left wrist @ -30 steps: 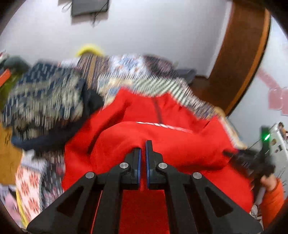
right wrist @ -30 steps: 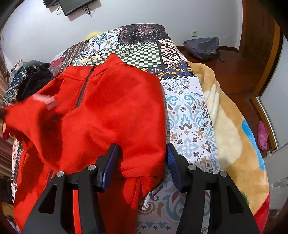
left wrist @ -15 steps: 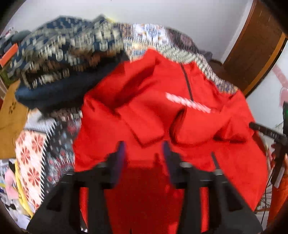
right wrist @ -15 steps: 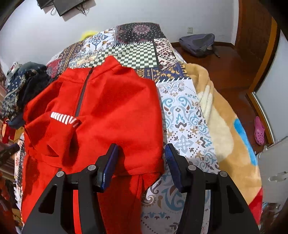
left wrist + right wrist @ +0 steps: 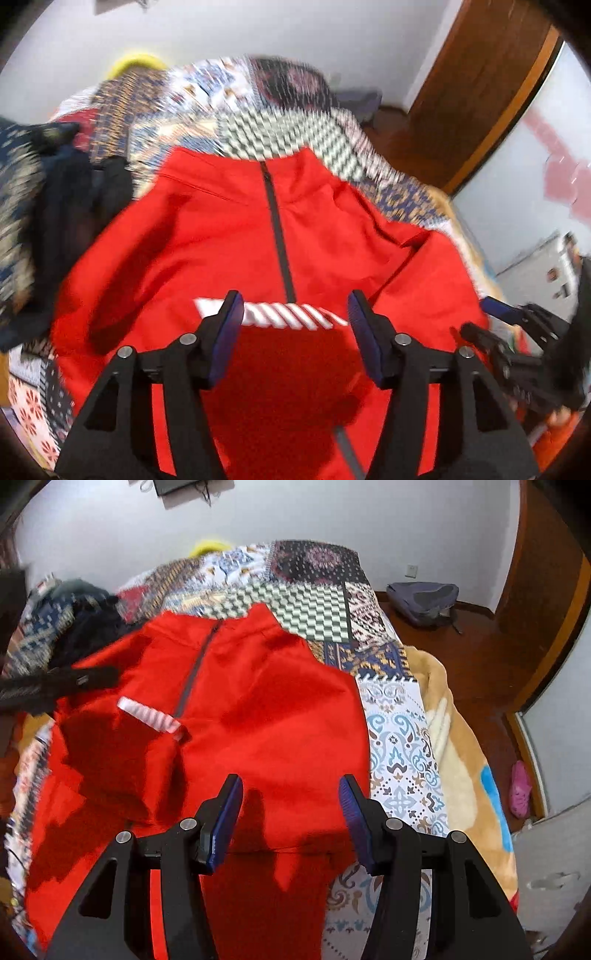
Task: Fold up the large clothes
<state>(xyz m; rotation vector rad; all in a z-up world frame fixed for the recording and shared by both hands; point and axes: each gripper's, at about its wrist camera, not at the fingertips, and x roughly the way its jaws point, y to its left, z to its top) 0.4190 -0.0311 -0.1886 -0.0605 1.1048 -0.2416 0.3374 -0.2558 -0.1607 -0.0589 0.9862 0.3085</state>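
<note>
A large red zip jacket [image 5: 229, 240] lies face up on a patterned bed, collar at the far end, with a dark zipper [image 5: 277, 229] and a white striped band [image 5: 273, 314]. It also shows in the right wrist view [image 5: 266, 716], its left sleeve folded in over the front. My left gripper [image 5: 293, 325] is open and empty above the jacket's middle. My right gripper [image 5: 290, 812] is open and empty above the jacket's right side. The left gripper [image 5: 55, 686] shows at the left edge of the right wrist view.
A patchwork bedspread [image 5: 317, 605] covers the bed. A pile of dark patterned clothes [image 5: 33, 206] lies left of the jacket. A tan blanket [image 5: 465, 746] hangs off the right side. A grey bag [image 5: 424, 598] sits on the wooden floor.
My left gripper opened and let go of the red fabric, which dropped onto the jacket front. It has pulled back over the jacket. My right gripper stayed open and barely moved.
</note>
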